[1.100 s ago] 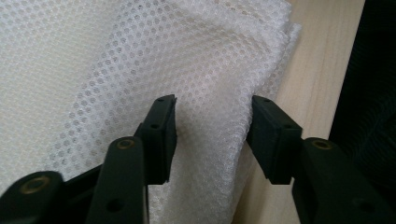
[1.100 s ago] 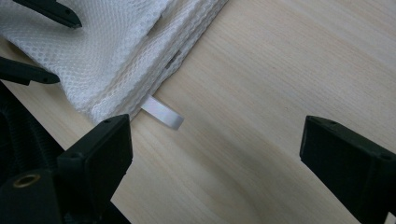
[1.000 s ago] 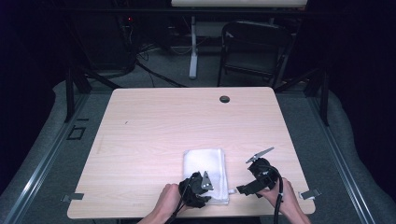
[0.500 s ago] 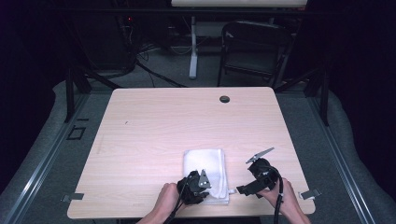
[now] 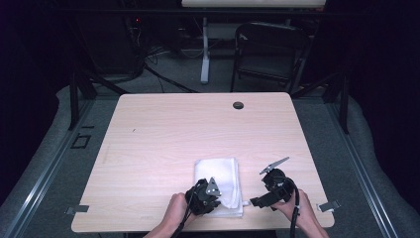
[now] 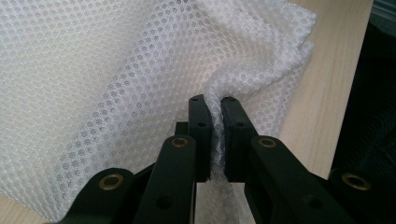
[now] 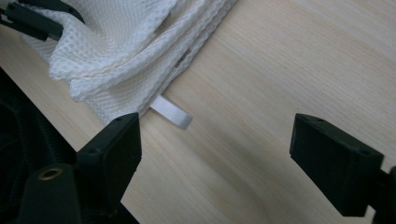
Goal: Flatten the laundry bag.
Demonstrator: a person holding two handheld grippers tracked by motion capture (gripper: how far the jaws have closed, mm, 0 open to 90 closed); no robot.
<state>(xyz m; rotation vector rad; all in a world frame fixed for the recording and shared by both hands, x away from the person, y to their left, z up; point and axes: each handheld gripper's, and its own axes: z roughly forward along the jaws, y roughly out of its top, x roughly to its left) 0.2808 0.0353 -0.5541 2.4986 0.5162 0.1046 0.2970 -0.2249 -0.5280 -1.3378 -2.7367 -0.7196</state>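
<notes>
high view first: a white mesh cloth (image 5: 218,184) lies folded on the near part of the tabletop (image 5: 163,144), a bit right of the middle and close to the near edge. the left gripper (image 5: 210,201) sits on the near left corner of the cloth, with a hand (image 5: 174,214) behind it. the right gripper (image 5: 257,201) is just to the right of the cloth, low over the wood, held by the other hand (image 5: 299,213). a small dark round hole (image 5: 238,105) is in the tabletop near the far edge, well away from the cloth.

left gripper view: the two black jaws have just been closing and now stand pressed together on a bunched fold of the mesh cloth (image 6: 116,70). the cloth is pinched between the pads and puffs up above them. the rest of the cloth spreads out flat to the left, and bare wood shows on the right.

right gripper view: the jaws of the right gripper (image 7: 233,154) are spread wide, though they have just closed in a little. nothing is between them but bare wood. the edge of the mesh cloth (image 7: 126,51) lies at the upper left, near the left jaw. a small white tag (image 7: 172,112) sticks out from the cloth's edge onto the wood, just beside that jaw but not touched by it.
</notes>
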